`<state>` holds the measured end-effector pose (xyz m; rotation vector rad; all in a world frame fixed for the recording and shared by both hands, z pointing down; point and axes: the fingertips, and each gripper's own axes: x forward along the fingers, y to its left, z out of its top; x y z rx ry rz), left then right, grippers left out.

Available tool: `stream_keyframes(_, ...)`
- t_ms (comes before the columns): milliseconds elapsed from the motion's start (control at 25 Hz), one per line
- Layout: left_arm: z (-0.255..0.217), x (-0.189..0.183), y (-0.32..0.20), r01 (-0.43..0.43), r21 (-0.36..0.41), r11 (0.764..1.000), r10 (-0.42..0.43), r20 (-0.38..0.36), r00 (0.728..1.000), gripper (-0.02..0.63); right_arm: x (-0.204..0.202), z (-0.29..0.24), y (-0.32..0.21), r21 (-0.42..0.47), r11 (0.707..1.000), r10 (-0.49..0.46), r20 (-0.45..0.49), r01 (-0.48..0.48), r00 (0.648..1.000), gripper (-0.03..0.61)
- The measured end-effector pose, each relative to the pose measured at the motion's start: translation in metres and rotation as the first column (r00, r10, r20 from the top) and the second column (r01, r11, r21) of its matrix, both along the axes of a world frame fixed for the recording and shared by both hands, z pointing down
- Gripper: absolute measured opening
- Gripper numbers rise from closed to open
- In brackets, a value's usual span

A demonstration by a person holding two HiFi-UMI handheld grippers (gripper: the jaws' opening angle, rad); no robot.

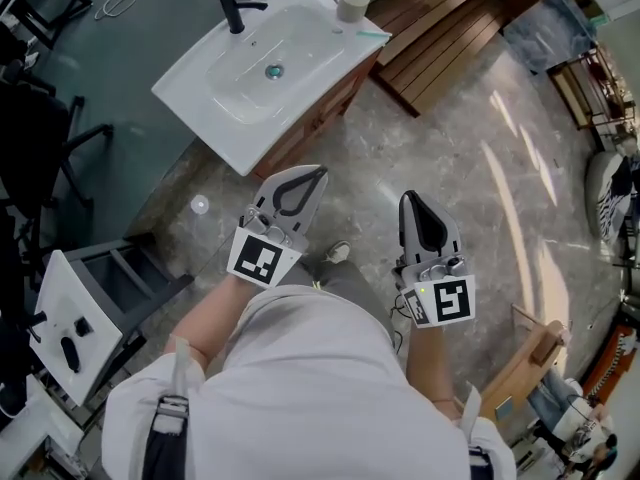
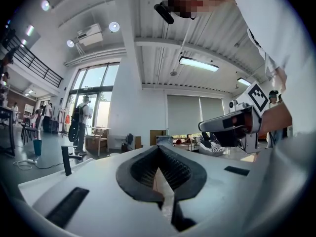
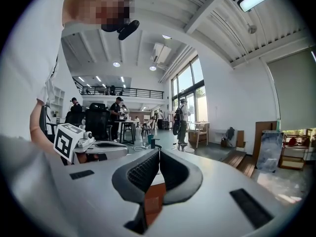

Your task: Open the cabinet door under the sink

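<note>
Here, I hold the left gripper (image 1: 316, 173) and right gripper (image 1: 409, 202) clenched and empty. The cabinet (image 1: 322, 111) under the sink (image 1: 243, 93) runs diagonally, its front facing them.

Head view steeply above sink (image 1: 300, 33)

We see the reddish-brown wooden cabinet door (image 1: 318, 118) under the white sink (image 1: 225, 133), upper middle of the head view. It looks shut and flush, mostly hidden under the basin's overhang.

Beige cup (image 1: 351, 4) upright, near slatted wooden platform (image 1: 440, 28); small white disc (image 1: 200, 205) on stone floor (image 1: 520, 168).
</note>
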<state>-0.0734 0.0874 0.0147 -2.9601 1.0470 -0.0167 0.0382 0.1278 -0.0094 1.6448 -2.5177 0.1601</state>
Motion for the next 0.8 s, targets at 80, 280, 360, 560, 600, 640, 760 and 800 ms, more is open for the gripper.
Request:
stream_keyframes(80, -0.001, 0.001, -0.007, 0.014, -0.003, 1.0, -0.014, -0.004, 1.0, 0.009, 0.003, -0.002, -0.008, 0.006, 1.0, -0.007, -0.002, 0.007, 1.0, 0.032)
stream_keyframes(280, -0.008, 0.003, -0.029, 0.092, 0.011, 0.996, -0.092, 0.004, 0.996, 0.009, 0.013, -0.004, -0.036, 0.024, 0.997, -0.073, 0.014, 0.072, 0.997, 0.032)
stream_keyframes(360, -0.01, 0.009, -0.037, 0.119, 0.024, 0.993, -0.12, 0.012, 0.993, 0.009, 0.018, -0.003, -0.049, 0.034, 0.995, -0.099, 0.018, 0.098, 0.995, 0.032)
stream_keyframes(560, -0.017, 0.022, -0.056, 0.25, 0.021, 0.968, -0.25, -0.002, 0.968, 0.009, 0.027, -0.001, -0.086, 0.035, 0.972, -0.235, 0.022, 0.234, 0.972, 0.032)
stream_keyframes(600, -0.018, 0.025, -0.061, 0.26, 0.024, 0.965, -0.26, 0.001, 0.966, 0.009, 0.03, 0.001, -0.093, 0.033, 0.969, -0.247, 0.024, 0.246, 0.969, 0.032)
stream_keyframes(640, -0.017, 0.027, -0.065, 0.27, 0.024, 0.962, -0.27, 0.004, 0.963, 0.009, 0.032, 0.005, -0.1, 0.027, 0.966, -0.259, 0.026, 0.258, 0.966, 0.032)
stream_keyframes(760, -0.007, 0.024, -0.076, 0.322, 0.01, 0.947, -0.323, 0.015, 0.946, 0.009, 0.03, 0.023, -0.12, -0.001, 0.951, -0.31, 0.022, 0.31, 0.951, 0.032)
stream_keyframes(800, -0.001, 0.022, -0.079, 0.338, 0.005, 0.941, -0.338, 0.015, 0.941, 0.009, 0.029, 0.031, -0.127, -0.014, 0.946, -0.323, 0.017, 0.323, 0.946, 0.032)
